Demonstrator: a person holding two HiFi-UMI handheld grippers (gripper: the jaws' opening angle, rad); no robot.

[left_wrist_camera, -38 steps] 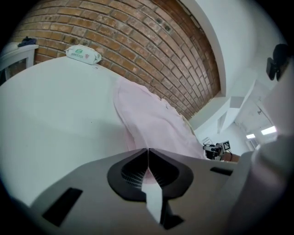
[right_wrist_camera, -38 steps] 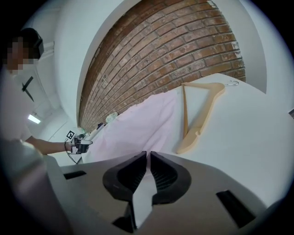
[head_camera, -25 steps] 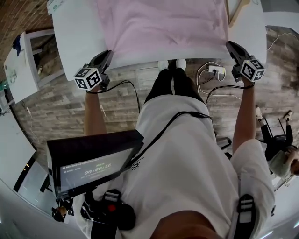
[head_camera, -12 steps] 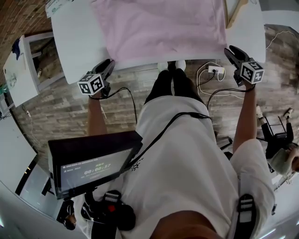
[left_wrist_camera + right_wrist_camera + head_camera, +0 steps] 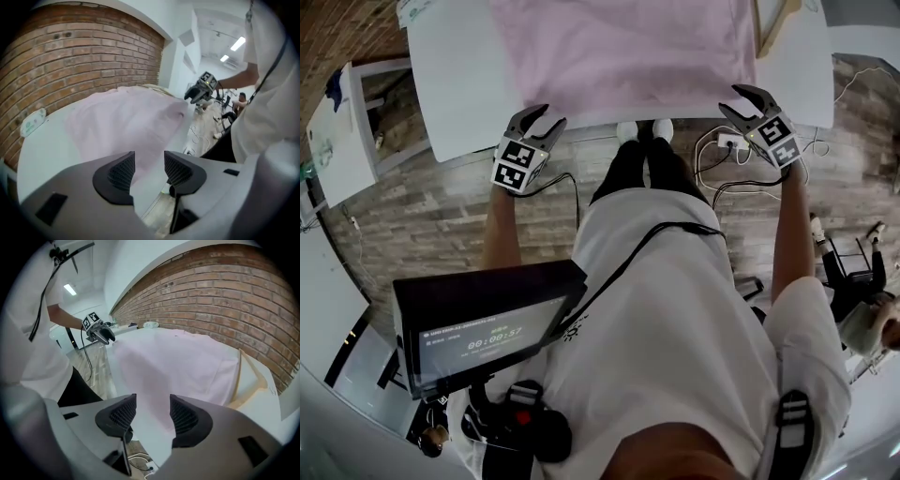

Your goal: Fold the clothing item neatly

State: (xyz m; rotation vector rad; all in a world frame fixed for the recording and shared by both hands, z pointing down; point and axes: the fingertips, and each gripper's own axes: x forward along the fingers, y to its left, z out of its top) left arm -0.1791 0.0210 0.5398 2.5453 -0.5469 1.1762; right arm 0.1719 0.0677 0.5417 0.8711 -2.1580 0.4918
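Pink garment on table; left gripper, right gripper: fingers just opening, empty.

Person wore white T-shirt, black trousers, white shoes, black strap, left gripper and right gripper were grey, black ribbed pads, marker cubes, black cables.
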